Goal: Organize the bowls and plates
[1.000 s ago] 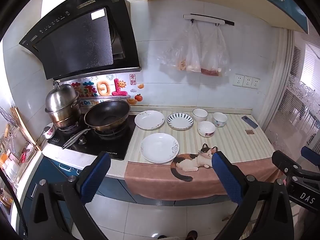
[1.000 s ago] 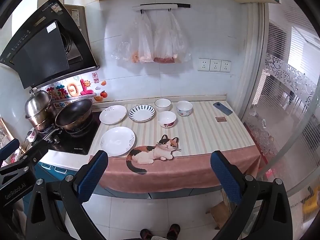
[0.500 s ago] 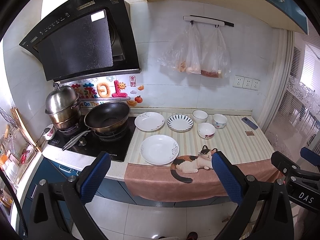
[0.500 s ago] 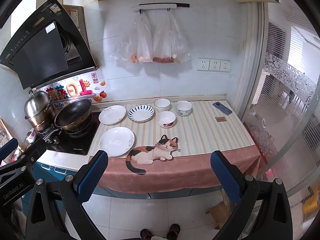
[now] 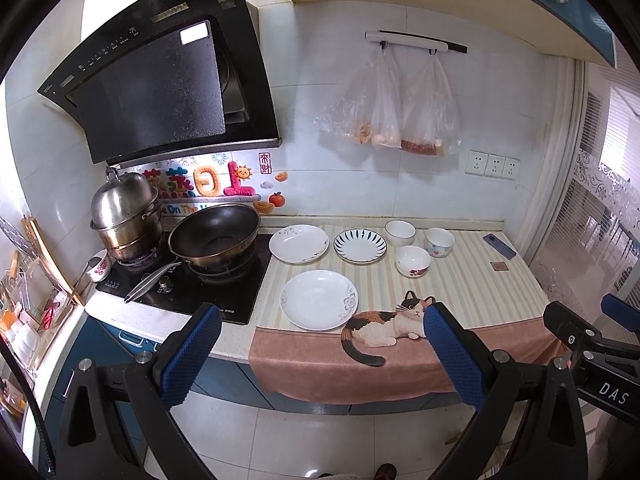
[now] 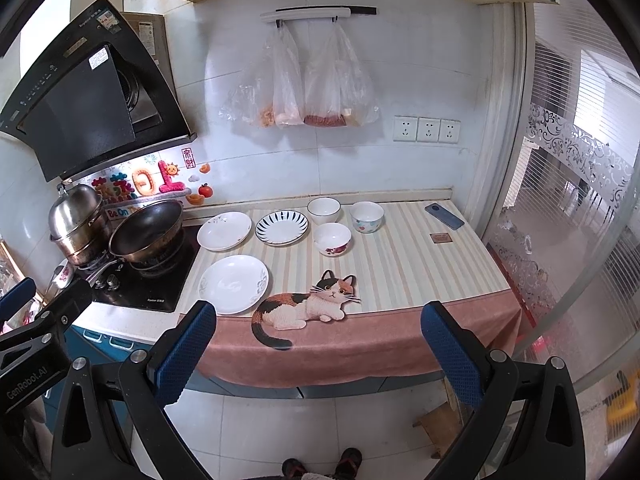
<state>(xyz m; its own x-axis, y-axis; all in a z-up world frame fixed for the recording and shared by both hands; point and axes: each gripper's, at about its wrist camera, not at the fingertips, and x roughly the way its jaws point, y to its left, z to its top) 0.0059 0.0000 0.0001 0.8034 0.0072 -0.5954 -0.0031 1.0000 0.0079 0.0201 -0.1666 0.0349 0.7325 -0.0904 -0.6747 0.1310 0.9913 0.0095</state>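
1. We held the left gripper (image 5: 318,350) and right gripper (image 6: 318,342) back from the surface (image 6: 420,264), jaws spread and empty.
2. Three plates (image 6: 234,285) lay separately at 10 o'clock, three bowls (image 6: 332,239) unstacked at 12.
3. Nothing looked organized yet; all stacking remained.

Daylight is coming in from the glass door (image 6: 568,208) on the right, making that side overexposed and washed out. The white wall tiles (image 5: 328,184) are looking evenly bright, with soft shadows. Fisheye distortion is bending the edges, and black vignetting is filling the corners. The centre is staying sharp
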